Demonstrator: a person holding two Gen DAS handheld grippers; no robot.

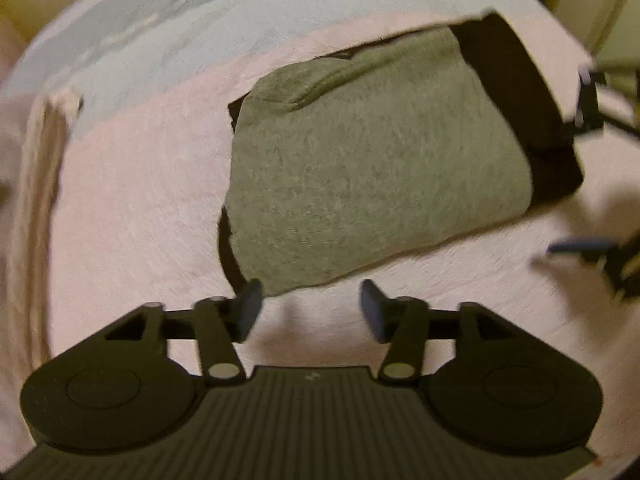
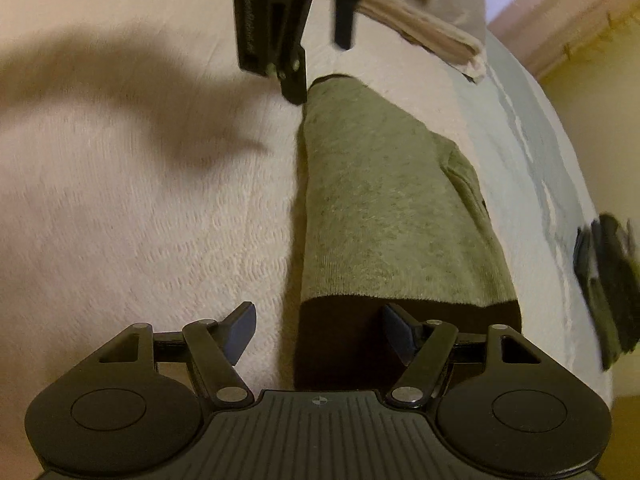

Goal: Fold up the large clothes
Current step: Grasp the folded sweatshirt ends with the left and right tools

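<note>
A grey-green knit garment [image 1: 372,152] lies folded into a compact rectangle on the pale bed cover, with a dark band [image 1: 532,92] along its far right side. My left gripper [image 1: 310,312] hovers open just short of its near edge, nothing between the fingers. In the right wrist view the same garment [image 2: 384,208] runs away from me, its dark band [image 2: 348,340] nearest. My right gripper [image 2: 320,334] is open, its fingers straddling the band's left corner without closing on it. The left gripper [image 2: 316,40] shows at the garment's far end.
The pale textured bed cover [image 1: 144,208] spreads all around the garment. A light blue sheet [image 1: 152,40] lies beyond it, and a folded beige towel [image 2: 432,32] sits at the far edge. A dark bundle [image 2: 608,280] rests at the right edge of the bed.
</note>
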